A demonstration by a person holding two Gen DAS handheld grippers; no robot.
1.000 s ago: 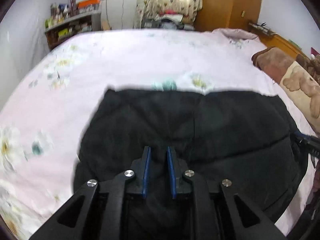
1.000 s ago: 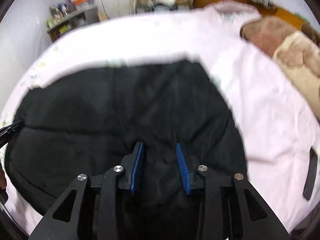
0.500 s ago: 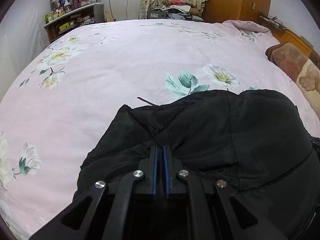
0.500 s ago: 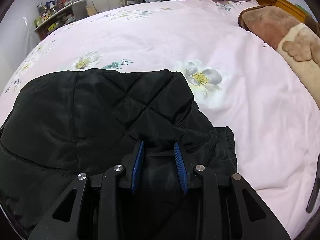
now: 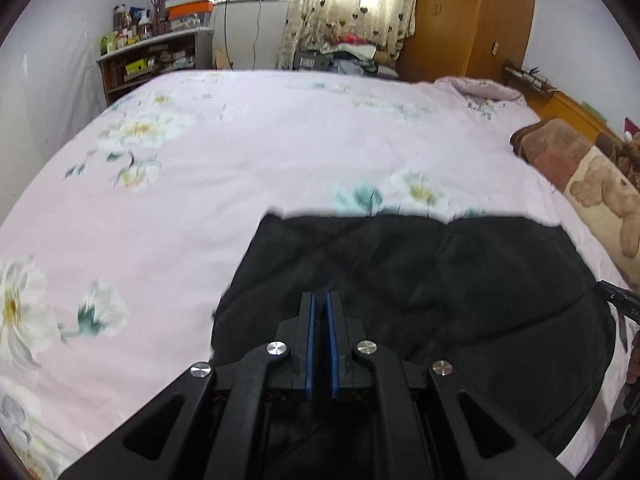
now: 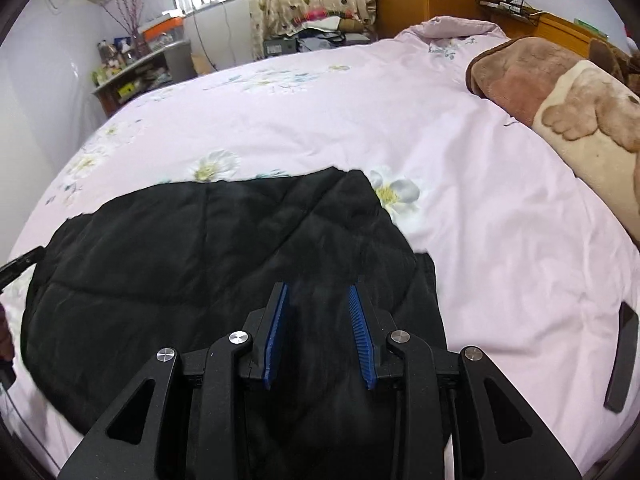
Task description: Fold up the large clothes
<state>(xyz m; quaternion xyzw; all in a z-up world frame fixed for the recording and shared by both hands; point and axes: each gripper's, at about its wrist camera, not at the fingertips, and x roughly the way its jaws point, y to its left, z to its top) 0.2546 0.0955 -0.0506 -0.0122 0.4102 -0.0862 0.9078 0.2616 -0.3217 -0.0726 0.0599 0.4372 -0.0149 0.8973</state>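
Looking along your left gripper [image 5: 320, 300], you have its blue pads nearly together with only a thin dark slit between them; whether any cloth is caught in that slit cannot be made out. Under and ahead of it the black quilted jacket [image 5: 460, 280] lies spread on the pink floral bedspread [image 5: 240, 152], close to the near edge of the bed, its far hem running straight across just short of a printed teal leaf. To the right, a brown and cream teddy-bear blanket [image 5: 592, 184] lies along the bed's right edge, near the jacket but apart from it. Your right gripper [image 5: 616, 300] shows at the jacket's right side, only as a dark tip. Beyond the far edge of the bed stand a cluttered shelf [image 5: 152, 60], heart-print curtains [image 5: 348, 4] and a wooden wardrobe [image 5: 472, 16].

From the right wrist view, your right gripper [image 6: 318, 292] has its fingers spread wide, with black jacket [image 6: 180, 248] fabric bulging up between the blue pads; the pads do not visibly pinch it. The jacket's right corner lies beside a printed white flower on the bedspread [image 6: 500, 200]. A flat black object [image 6: 622, 356] lies on the bedspread near the bed's right edge, well apart from the jacket. The bear blanket [image 6: 560, 92] fills the far right corner
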